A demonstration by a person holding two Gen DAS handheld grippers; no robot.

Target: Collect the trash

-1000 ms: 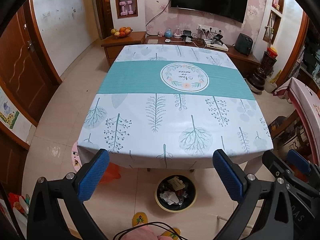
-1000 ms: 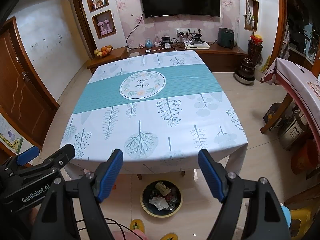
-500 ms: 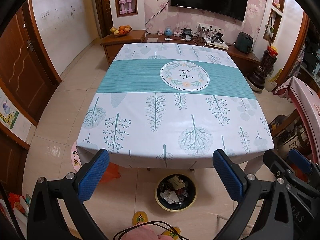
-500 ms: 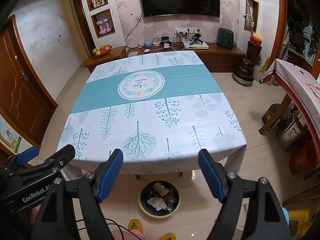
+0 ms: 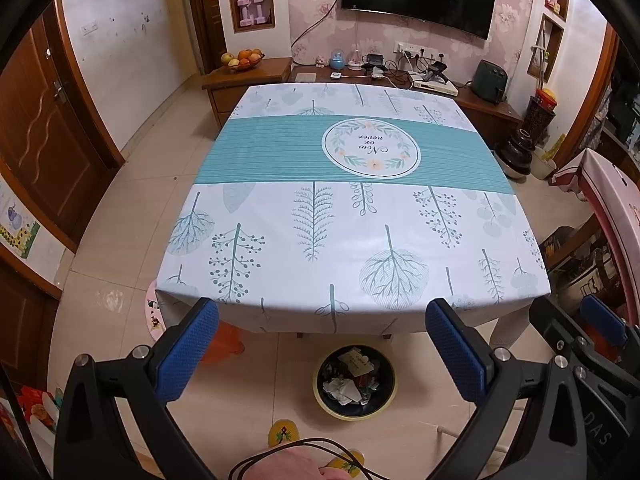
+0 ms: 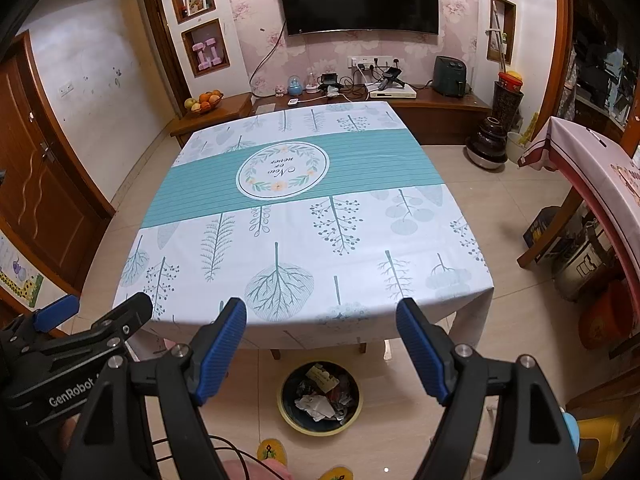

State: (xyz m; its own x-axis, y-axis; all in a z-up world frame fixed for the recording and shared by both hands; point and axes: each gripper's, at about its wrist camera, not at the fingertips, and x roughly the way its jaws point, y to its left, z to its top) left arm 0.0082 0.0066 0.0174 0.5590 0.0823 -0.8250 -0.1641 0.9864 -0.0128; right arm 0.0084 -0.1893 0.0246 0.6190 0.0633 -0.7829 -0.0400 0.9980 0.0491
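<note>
Both the left tool (image 5: 322,350) and right tool (image 6: 321,346) hang released and empty, the bare surface (image 5: 348,216) ahead and the trash (image 6: 320,398) heaped in the bin (image 6: 287,412) just below, suggesting collection is done.

Glossy tablecloth (image 5: 280,240), crumpled paper trash (image 5: 344,388)

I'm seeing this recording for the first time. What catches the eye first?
The big tablecloth, white with a teal band and a round wreath print, fills the middle of both views. On the floor below its near edge stands a bin full of crumpled trash. Both the left gripper and right gripper hang open, empty.
</note>
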